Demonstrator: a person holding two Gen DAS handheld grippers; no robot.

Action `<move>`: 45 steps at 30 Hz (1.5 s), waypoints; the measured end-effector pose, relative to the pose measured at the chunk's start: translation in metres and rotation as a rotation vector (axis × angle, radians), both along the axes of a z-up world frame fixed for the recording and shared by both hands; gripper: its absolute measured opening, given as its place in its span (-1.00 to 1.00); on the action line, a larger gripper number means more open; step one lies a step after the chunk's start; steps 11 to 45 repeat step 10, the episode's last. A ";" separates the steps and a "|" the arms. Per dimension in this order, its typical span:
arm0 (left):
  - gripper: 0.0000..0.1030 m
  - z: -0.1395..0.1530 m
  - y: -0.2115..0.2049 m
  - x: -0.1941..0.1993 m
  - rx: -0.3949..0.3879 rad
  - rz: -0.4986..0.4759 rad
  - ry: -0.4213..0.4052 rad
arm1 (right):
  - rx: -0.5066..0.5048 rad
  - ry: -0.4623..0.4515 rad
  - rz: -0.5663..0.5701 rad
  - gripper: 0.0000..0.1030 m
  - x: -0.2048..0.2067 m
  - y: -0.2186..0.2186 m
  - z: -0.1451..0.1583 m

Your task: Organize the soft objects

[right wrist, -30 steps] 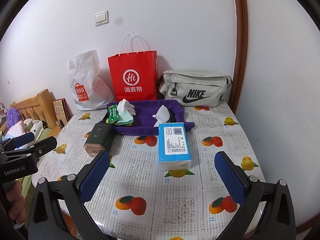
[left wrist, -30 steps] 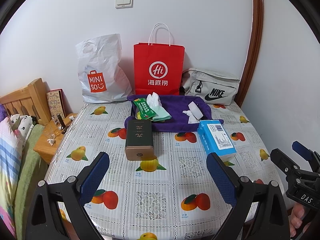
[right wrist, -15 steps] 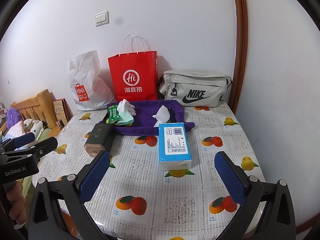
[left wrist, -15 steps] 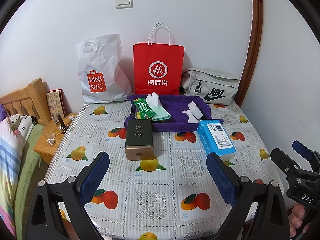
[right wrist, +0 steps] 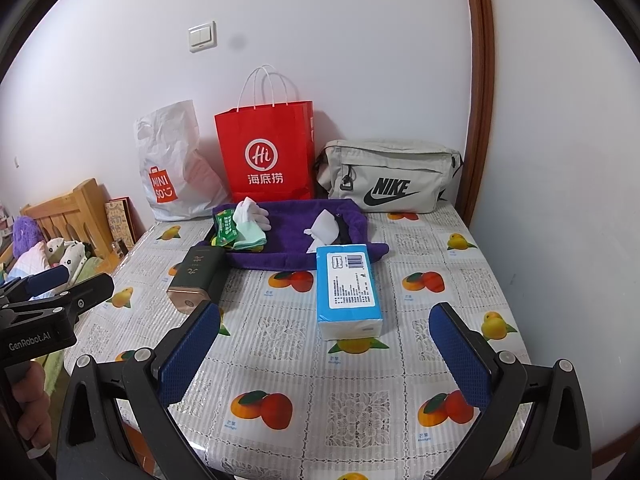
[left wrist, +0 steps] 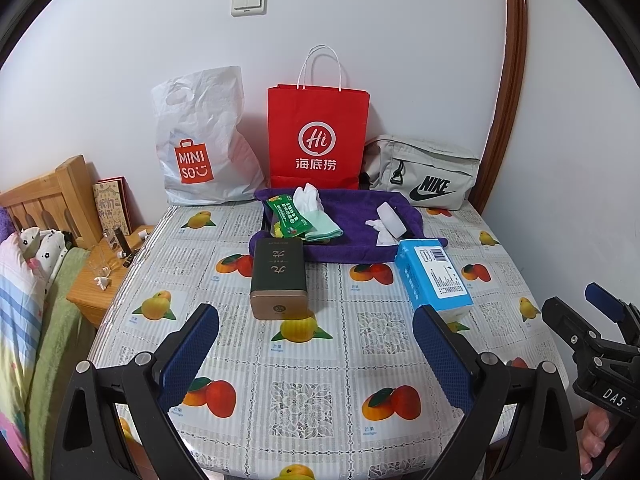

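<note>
A purple towel (left wrist: 352, 216) (right wrist: 296, 240) lies at the back of the table. On it lie a white-and-mint glove (left wrist: 316, 216) (right wrist: 252, 224), a green packet (left wrist: 286, 216) (right wrist: 225, 227) and a white crumpled cloth (left wrist: 388, 222) (right wrist: 325, 228). A blue tissue pack (left wrist: 434, 276) (right wrist: 347, 290) and a dark green box (left wrist: 279, 276) (right wrist: 196, 276) lie in front of the towel. My left gripper (left wrist: 316, 354) is open and empty over the near table. My right gripper (right wrist: 324, 354) is open and empty, just short of the tissue pack.
A white Miniso bag (left wrist: 200, 140), a red paper bag (left wrist: 318, 136) and a grey Nike bag (left wrist: 424, 174) stand against the wall. A wooden nightstand (left wrist: 104, 280) and a bed (left wrist: 24, 280) are on the left. The fruit-print tablecloth (left wrist: 304, 392) covers the table.
</note>
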State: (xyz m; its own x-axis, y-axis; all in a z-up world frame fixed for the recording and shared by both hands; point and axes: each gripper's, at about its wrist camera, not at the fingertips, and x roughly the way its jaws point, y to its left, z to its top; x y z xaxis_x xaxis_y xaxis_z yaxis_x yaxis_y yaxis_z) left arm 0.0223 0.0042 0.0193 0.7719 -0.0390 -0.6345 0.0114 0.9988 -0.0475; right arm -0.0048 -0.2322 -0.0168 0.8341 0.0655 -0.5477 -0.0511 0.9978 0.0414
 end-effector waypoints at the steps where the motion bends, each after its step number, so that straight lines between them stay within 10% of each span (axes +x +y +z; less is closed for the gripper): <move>1: 0.91 0.000 0.000 0.000 0.000 0.001 0.001 | 0.001 0.000 0.001 0.99 0.000 -0.001 -0.001; 45: 0.91 -0.007 0.000 0.002 -0.004 0.003 0.011 | 0.001 0.016 0.003 0.99 0.006 -0.002 -0.006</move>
